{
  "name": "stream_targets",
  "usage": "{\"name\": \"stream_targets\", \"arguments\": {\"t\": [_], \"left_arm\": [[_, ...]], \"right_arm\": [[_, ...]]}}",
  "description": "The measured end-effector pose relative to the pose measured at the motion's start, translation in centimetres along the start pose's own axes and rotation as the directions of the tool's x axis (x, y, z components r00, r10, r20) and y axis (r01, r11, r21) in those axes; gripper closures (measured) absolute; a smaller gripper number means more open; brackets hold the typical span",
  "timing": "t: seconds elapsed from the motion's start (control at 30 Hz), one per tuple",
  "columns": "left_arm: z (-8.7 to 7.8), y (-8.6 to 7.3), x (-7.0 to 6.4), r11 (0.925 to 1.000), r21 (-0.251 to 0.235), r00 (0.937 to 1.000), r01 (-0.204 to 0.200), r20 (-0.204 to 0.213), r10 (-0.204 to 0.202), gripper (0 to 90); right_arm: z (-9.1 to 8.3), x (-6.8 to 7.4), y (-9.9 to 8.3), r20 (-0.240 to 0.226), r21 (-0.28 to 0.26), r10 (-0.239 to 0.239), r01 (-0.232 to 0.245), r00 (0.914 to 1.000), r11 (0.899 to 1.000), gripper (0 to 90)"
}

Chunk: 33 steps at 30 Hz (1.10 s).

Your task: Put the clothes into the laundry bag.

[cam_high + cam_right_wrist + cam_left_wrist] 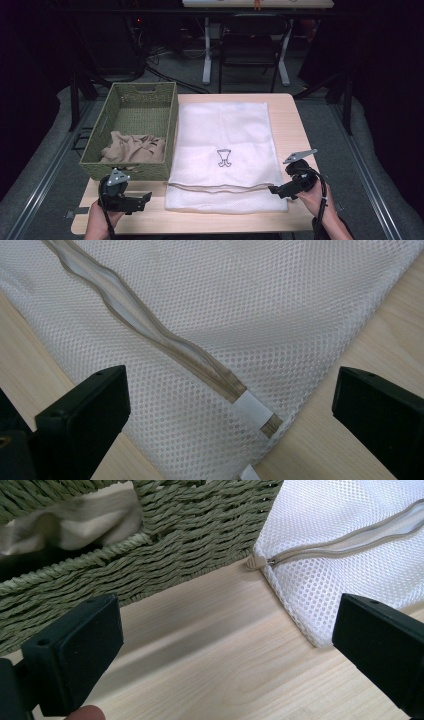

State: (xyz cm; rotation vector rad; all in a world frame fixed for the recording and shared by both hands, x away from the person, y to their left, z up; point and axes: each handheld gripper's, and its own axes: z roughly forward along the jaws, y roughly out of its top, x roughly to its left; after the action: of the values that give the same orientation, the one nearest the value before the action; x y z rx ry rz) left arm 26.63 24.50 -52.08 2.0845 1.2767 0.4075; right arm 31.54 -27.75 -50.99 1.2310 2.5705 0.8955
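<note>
White mesh bag (222, 135) with small black emblem (224, 157), no readable writing, both grippers' fingers apart, holding nothing.

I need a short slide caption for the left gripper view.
Open left gripper facing the zipper pull of a white mesh bag, beside a green woven basket.

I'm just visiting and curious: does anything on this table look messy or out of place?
Nothing much. The mesh bag lies flat and square on the table, zipper along its near edge. Only the beige cloth looks untidy, crumpled in the near end of the basket.
</note>
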Motion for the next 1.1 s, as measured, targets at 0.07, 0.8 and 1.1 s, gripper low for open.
{"name": "stream_targets", "arguments": {"t": [0.07, 0.8, 1.1], "left_arm": [[0.1, 0.0, 0.0, 1.0, 0.003, 1.0, -0.005, 0.004, 0.005, 0.0], [0.1, -0.2, 0.0, 0.9997, 0.015, 0.9989, 0.017, 0.043, -0.017, 0.0], [0.1, -0.2, 0.0, 0.9998, 0.009, 0.9987, 0.02, 0.047, -0.021, 0.0]], "right_arm": [[-0.1, 0.0, 0.0, 0.008, -0.008, -0.002, 0.002, 1.0, 1.0, 1.7], [0.1, 0.9, 1.2, -0.03, -0.052, -0.034, 0.033, 0.999, 0.998, 5.8], [1.1, 1.3, 3.2, -0.026, -0.04, -0.085, 0.084, 0.996, 0.996, 2.7]]}}
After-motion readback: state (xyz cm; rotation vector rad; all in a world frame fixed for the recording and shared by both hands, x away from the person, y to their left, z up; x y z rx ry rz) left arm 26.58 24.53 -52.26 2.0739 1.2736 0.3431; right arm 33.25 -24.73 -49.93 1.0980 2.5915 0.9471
